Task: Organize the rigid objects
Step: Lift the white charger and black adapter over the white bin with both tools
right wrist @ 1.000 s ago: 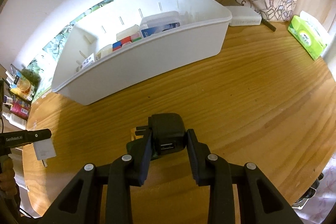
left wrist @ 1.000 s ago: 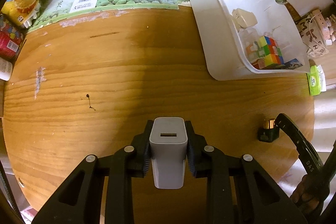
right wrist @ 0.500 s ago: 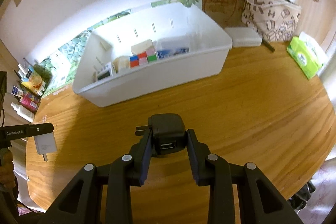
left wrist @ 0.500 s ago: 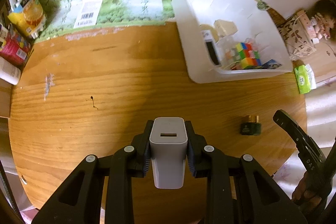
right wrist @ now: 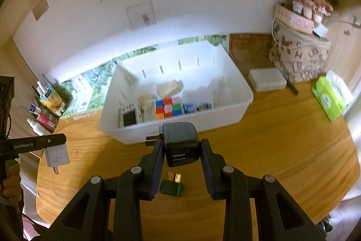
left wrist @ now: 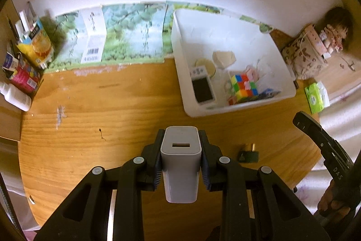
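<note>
White charger: the left gripper (left wrist: 180,164) is closed on the white charger (left wrist: 181,164), its pads pressed on the two flat side faces, USB port facing the camera; it hangs clear above the table (left wrist: 112,105), prongs pointing down as the right wrist view shows.
Black charger: the right gripper (right wrist: 180,150) is clamped on the black charger (right wrist: 181,143), held by its side faces, prongs sticking out to the left, above the table and just in front of the white bin (right wrist: 225,114).
How they handle: both look like hard plastic shells, stiff and probably light; they should not give under the pads. The smooth, slightly rounded sides could slip if the grip loosens, so the broad flat faces are the right place to hold, away from the metal prongs.
Green block: a small dark green block with a brass-coloured end (right wrist: 172,184) lies on the table below the right gripper, untouched; it looks rigid and small, best taken across its longer flat sides.
Bin contents: a colour cube (left wrist: 243,86), a small device with a dark screen (left wrist: 202,88) and pale pieces fill the near end; the far end is bare.
Placement risk: a drop from height may make the chargers bounce or knock the cube.
</note>
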The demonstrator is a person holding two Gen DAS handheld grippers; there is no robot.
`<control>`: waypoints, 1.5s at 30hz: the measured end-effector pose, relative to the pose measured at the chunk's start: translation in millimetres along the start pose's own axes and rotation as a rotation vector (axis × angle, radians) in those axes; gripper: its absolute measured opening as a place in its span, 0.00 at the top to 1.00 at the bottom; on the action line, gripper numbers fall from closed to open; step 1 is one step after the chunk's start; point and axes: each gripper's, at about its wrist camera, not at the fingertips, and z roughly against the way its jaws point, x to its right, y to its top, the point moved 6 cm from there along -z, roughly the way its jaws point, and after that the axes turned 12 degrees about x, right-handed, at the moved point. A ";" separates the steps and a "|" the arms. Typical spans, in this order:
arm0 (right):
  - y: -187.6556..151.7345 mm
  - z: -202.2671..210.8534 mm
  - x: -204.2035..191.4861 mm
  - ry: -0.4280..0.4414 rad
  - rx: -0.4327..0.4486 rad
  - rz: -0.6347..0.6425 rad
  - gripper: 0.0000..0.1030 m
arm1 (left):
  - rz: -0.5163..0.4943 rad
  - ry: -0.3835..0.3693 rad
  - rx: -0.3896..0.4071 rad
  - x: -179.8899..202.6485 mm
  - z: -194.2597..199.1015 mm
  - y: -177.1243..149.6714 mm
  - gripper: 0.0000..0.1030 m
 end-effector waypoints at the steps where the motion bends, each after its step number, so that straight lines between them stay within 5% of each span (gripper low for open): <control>1: 3.4 0.1 0.7 0.005 0.007 0.005 0.69 | 0.001 0.000 0.012 1.9 1.2 3.0 0.72; 17: 59.1 -7.3 16.2 0.086 0.132 0.122 0.69 | 0.008 -0.045 0.213 46.8 9.1 48.1 0.72; 31: 68.1 -30.7 26.9 0.181 0.191 0.195 0.69 | 0.014 -0.020 0.355 75.9 -16.3 66.1 0.72; 45: 64.9 -77.9 47.6 0.236 0.125 0.211 0.70 | 0.012 0.092 0.280 95.3 -64.9 73.5 0.71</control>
